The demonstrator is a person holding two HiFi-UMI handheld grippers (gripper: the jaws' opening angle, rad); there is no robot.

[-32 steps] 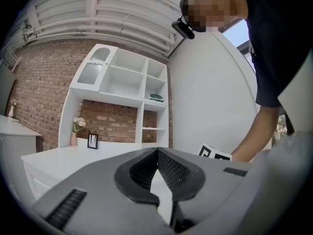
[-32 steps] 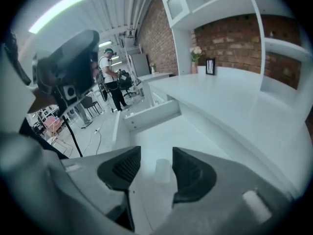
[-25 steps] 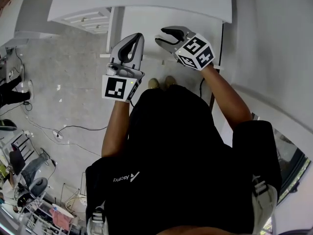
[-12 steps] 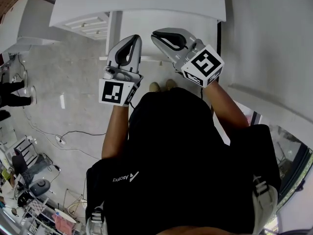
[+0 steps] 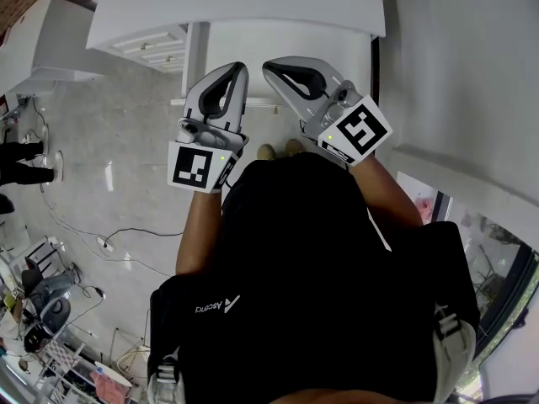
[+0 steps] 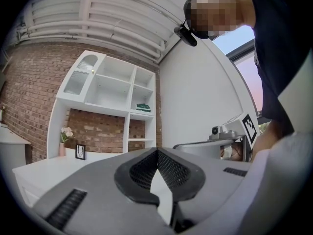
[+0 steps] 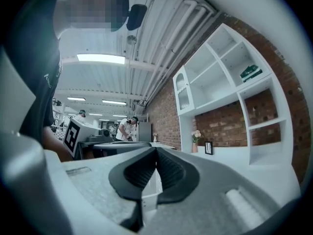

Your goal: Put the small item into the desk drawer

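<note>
I see no small item in any view. The white desk (image 5: 253, 7) lies below, at the top of the head view, and a white unit with drawer fronts (image 5: 152, 39) stands at its left. My left gripper (image 5: 238, 67) (image 6: 157, 151) is held up level over the desk's front edge, shut, nothing between its pads. Beside it, my right gripper (image 5: 268, 64) (image 7: 156, 150) has just been closing. It is shut, tips touching, and holds nothing. The two grippers are side by side, tips close together.
White shelving (image 6: 112, 92) (image 7: 225, 82) stands against a brick wall behind the desk, with a flower vase (image 7: 196, 141) and a small picture frame (image 7: 209, 147) on the desktop. Cables (image 5: 109, 238) and clutter lie on the floor at left. People (image 7: 128, 126) work far off.
The right gripper's jaws have closed and it has swung up and nearer the head camera. The left gripper has also risen a little.
</note>
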